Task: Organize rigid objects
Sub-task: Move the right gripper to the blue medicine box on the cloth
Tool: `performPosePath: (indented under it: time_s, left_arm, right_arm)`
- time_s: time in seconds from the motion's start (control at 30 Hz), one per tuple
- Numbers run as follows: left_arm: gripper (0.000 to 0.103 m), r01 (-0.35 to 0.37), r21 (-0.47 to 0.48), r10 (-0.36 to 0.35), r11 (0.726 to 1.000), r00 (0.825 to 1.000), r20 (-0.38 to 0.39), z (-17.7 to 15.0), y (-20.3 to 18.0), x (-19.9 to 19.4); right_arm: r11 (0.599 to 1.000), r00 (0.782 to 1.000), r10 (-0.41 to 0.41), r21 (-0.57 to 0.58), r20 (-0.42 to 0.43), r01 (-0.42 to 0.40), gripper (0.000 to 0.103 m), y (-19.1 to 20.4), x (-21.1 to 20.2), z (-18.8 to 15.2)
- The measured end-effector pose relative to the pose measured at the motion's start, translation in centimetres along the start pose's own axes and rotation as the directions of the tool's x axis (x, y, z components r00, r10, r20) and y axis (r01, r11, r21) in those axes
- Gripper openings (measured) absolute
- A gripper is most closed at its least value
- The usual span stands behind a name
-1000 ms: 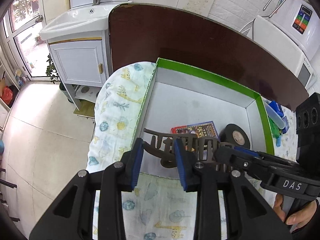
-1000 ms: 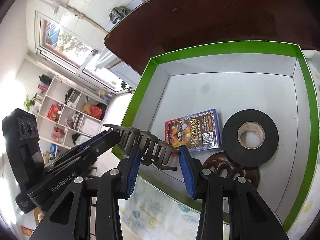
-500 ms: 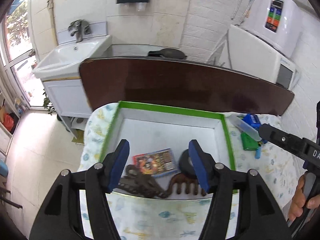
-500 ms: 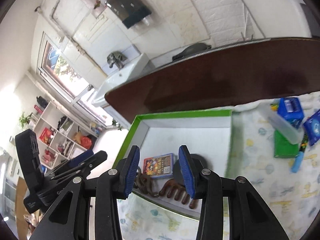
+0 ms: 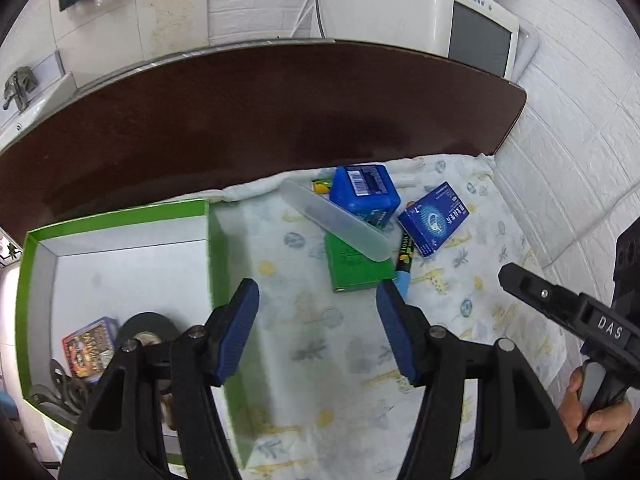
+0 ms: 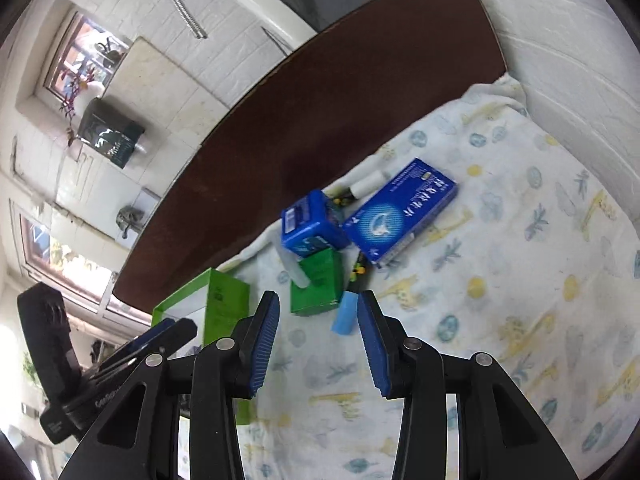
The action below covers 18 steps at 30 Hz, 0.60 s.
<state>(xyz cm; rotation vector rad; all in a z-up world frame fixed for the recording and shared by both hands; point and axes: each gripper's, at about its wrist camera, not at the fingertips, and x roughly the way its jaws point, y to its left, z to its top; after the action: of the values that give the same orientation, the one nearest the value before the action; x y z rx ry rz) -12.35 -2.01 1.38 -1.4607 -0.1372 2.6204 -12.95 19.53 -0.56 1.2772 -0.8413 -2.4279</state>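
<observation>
A green-rimmed box (image 5: pixel 116 216) lies at the left and holds a card pack (image 5: pixel 90 340), a black tape roll (image 5: pixel 146 322) and dark hair claws (image 5: pixel 64 388). Right of it on the patterned cloth lies a pile: a blue cube box (image 5: pixel 366 194), a flat blue box (image 5: pixel 434 218), a green box (image 5: pixel 356 266), a clear plastic case (image 5: pixel 334 220) and a pen (image 5: pixel 404 264). My left gripper (image 5: pixel 318 330) is open and empty above the cloth. My right gripper (image 6: pixel 318 344) is open and empty just short of the pen's light blue cap (image 6: pixel 345 316).
A dark brown table edge (image 5: pixel 260 112) runs behind the cloth. A white machine (image 5: pixel 420 12) and a brick wall (image 5: pixel 568 132) stand at the back and right. The box corner (image 6: pixel 224 300) shows at the left of the right wrist view.
Both grippers let go of the hair claw, which now lies in the box. Both opened, pulled back and swung right toward the pile on the cloth.
</observation>
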Motion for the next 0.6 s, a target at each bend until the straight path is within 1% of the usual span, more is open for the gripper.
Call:
performPosePath:
  time_s: [0.13, 0.2, 0.3, 0.33, 0.37, 0.4, 0.43, 0.5, 0.53, 0.6]
  left_arm:
    - [0.059, 0.021, -0.04, -0.023, 0.999, 0.998, -0.055, 0.9, -1.4, 2.8]
    - [0.059, 0.061, -0.056, -0.066, 0.997, 0.994, -0.084, 1.1, -2.3, 3.9]
    - [0.059, 0.1, -0.067, -0.108, 0.993, 0.987, -0.118, 1.5, -4.1, 5.3]
    - [0.058, 0.103, -0.072, -0.112, 0.992, 0.986, -0.124, 1.7, -4.7, 5.7]
    - [0.052, 0.103, -0.082, -0.113, 0.991, 0.984, -0.135, 1.9, -5.2, 6.2]
    - [0.043, 0.107, -0.093, -0.12, 0.99, 0.981, -0.149, 2.2, -5.8, 6.9]
    - [0.039, 0.11, -0.113, -0.127, 0.987, 0.979, -0.159, 2.5, -6.2, 7.5]
    - [0.035, 0.115, -0.156, -0.143, 0.981, 0.972, -0.184, 3.1, -6.9, 8.8]
    - [0.035, 0.105, -0.171, -0.137, 0.98, 0.972, -0.19, 3.3, -7.1, 9.3]
    - [0.035, 0.074, -0.177, -0.107, 0.982, 0.976, -0.188, 3.7, -7.6, 10.0]
  right_arm:
    - [0.997, 1.0, -0.004, 0.071, -0.019, 0.005, 0.043, -3.9, 0.5, 0.8]
    - [0.995, 1.0, -0.013, 0.098, -0.017, 0.015, 0.043, -5.6, 0.7, 1.3]
    - [0.994, 0.999, -0.043, 0.096, -0.005, 0.044, 0.043, -7.1, 1.4, 2.9]
    - [0.995, 0.999, -0.046, 0.084, 0.003, 0.046, 0.043, -7.6, 1.6, 3.5]
    - [0.997, 0.999, -0.047, 0.062, 0.008, 0.046, 0.043, -7.9, 1.8, 4.3]
    - [0.998, 0.999, -0.049, 0.025, 0.001, 0.049, 0.043, -8.1, 2.4, 5.4]
    - [0.999, 0.999, -0.049, -0.015, -0.01, 0.049, 0.043, -8.2, 3.0, 6.3]
    - [0.994, 0.998, -0.048, -0.101, -0.045, 0.043, 0.043, -8.3, 4.5, 7.9]
    - [0.99, 0.996, -0.046, -0.136, -0.072, 0.035, 0.043, -8.4, 5.4, 8.5]
    - [0.988, 0.995, -0.033, -0.152, -0.099, 0.018, 0.043, -8.8, 6.8, 9.4]
